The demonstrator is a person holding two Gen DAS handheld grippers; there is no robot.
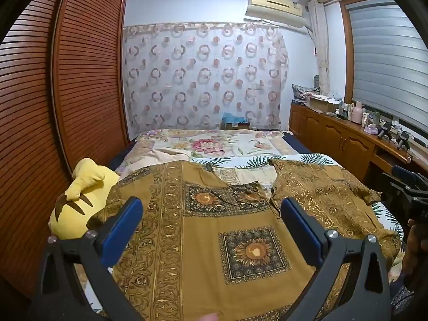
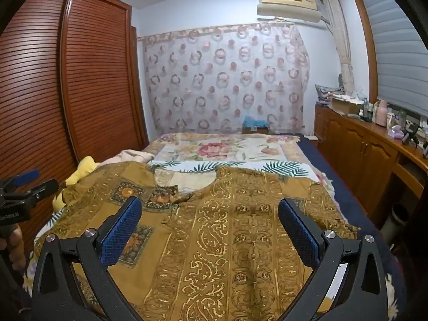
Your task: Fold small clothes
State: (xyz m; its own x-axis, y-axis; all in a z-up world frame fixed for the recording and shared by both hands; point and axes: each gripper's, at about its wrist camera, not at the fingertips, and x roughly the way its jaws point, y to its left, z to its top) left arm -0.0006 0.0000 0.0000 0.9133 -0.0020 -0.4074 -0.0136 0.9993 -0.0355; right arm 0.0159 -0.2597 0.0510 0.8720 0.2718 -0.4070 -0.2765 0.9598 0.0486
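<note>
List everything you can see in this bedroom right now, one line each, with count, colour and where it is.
Mustard-gold patterned cotton garment: one, spread flat on the bed.
Yellow plush toy: one, left bed edge, partly under the garment.
Floral bedspread: one, cream and pink, far end of the bed.
Brown louvred wooden wardrobe: one, left wall.
Ring-patterned sheer curtain: one, pink-white, back wall.
Beige air conditioner: one, high on the back wall.
Wooden sideboard: one, brown, right, cluttered top.
Left claw: open, above the garment.
Right claw: open, above the garment.
</note>
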